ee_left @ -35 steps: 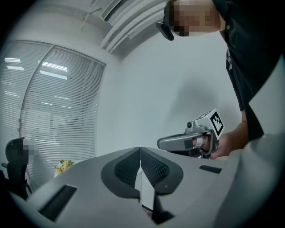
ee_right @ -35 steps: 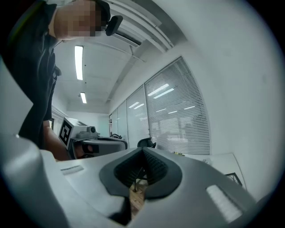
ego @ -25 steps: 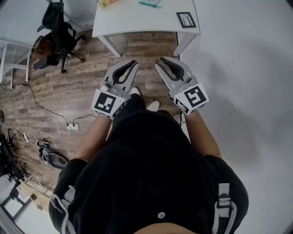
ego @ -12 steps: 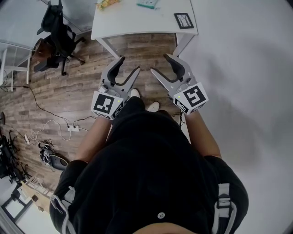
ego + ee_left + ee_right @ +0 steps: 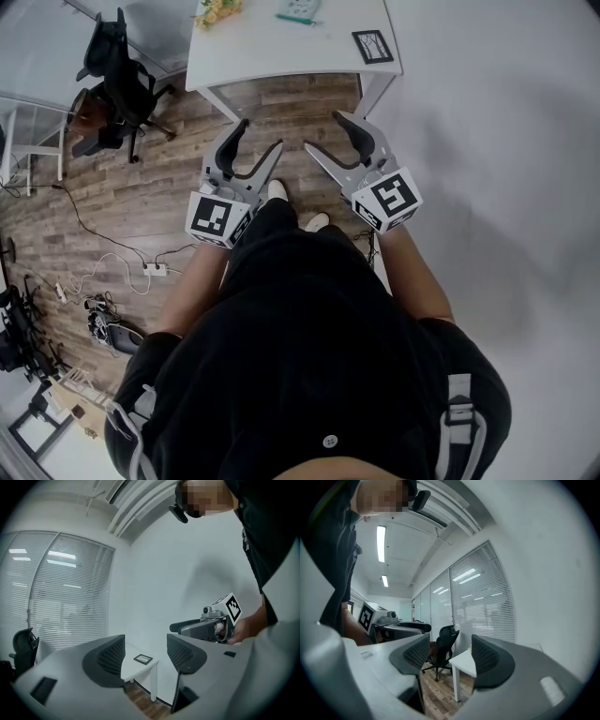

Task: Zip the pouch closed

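pouch [image 5: 298, 11]: probably the flat, teal-edged thing at the far end of the white tabletop [image 5: 272, 52], cut off by the top of the head view. It is too small to tell whether its zip is open.
tabletop neighbours: a yellow clump [image 5: 217, 9] lies to its left. A black-framed card [image 5: 372, 45] sits near the right corner, well apart from it.
left gripper [image 5: 260, 134]: held level at waist height over the wood floor [image 5: 141, 197], short of the tabletop. Its jaws have just been opening and now stand wide, with nothing between them but the distant table leg.
right gripper [image 5: 323, 131]: beside its partner and pointing the same way. Its jaws have also just swung open and are wide and empty.
why so held: both tools sit side by side, mouths spread and aimed at the table. This looks like a ready pose ahead of a reach, one to pin the fabric and one to take the slider.
person: stands back from the table, shoes [image 5: 277, 189] just under the grippers, so a step forward seems needed first.
stage: zipping not yet begun, and the pouch is untouched.
room: an office chair [image 5: 117, 70] stands at the left. Cables and a power strip [image 5: 155, 269] trail across the floor, clear of the person's path.
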Demonstrator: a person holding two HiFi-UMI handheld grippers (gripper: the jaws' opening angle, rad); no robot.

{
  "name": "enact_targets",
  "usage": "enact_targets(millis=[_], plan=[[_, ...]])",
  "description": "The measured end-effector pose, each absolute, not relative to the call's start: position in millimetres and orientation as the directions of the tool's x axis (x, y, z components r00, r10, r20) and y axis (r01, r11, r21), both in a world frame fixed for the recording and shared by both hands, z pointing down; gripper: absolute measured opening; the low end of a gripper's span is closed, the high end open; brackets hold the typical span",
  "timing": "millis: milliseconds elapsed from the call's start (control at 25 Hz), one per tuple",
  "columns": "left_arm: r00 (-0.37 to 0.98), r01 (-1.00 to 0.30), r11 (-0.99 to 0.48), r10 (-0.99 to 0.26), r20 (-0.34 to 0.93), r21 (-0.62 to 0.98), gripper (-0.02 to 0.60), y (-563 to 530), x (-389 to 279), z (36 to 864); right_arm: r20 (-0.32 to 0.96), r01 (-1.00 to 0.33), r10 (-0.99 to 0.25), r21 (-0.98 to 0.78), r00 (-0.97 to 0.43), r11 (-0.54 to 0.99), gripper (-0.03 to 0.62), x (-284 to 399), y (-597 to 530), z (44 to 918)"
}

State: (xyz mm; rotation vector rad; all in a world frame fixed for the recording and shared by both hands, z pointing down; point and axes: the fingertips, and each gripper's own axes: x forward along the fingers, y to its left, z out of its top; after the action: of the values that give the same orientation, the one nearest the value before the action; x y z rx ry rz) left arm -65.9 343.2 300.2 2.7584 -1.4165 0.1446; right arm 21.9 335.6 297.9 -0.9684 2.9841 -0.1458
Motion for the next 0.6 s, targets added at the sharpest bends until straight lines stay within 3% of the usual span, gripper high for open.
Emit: enact_targets(millis=[600], plan=[[0.637,-0.770,-0.637,-0.762,0.117,0.047,0.268,254,-87,324,0.094,-0.594,-0.587,-0.144,-0.804,0.791,0.290,-5,247,324]])
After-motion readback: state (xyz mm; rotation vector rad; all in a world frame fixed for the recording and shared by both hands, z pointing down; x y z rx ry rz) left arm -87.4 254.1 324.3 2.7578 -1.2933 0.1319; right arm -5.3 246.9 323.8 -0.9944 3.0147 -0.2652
